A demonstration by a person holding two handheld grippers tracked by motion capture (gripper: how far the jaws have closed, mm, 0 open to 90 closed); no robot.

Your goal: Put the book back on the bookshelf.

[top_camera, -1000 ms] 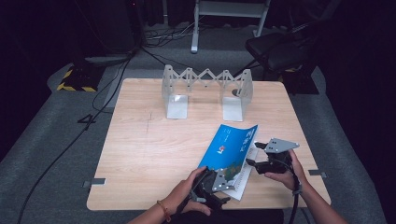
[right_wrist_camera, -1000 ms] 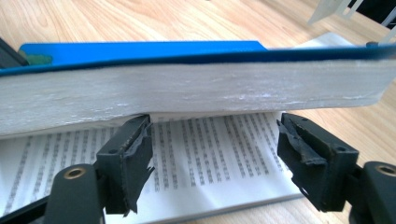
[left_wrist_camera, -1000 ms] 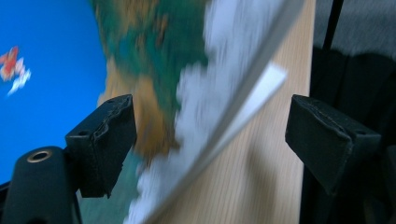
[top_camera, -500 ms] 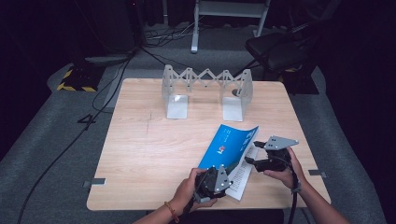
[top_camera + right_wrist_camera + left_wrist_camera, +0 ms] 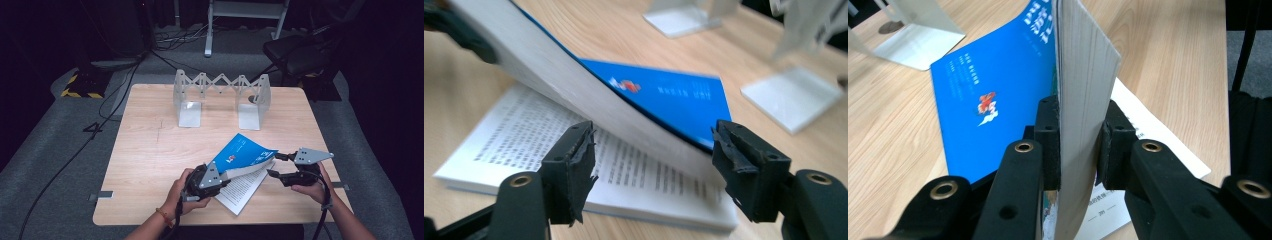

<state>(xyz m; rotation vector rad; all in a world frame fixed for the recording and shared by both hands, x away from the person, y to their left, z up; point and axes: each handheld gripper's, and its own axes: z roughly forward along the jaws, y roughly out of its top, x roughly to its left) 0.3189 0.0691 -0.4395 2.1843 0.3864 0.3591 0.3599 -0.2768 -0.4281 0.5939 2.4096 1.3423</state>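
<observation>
Pinching lifted pages of blue book (image 5: 240,152): left tool (image 5: 220,179) | right tool (image 5: 275,165): spread | print unreadable

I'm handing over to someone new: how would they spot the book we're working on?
On the wooden table, look at the near edge, in front of the metal rack. The book lies open between the two grippers, the only blue-covered thing, its cover and pages lifted by the left gripper.

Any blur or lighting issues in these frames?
High view: table well lit, surroundings nearly black. Left gripper view: book sharp where clamped, bookend soft. Right gripper view: lifted pages and far bookend blurred, printed page fairly legible.
</observation>
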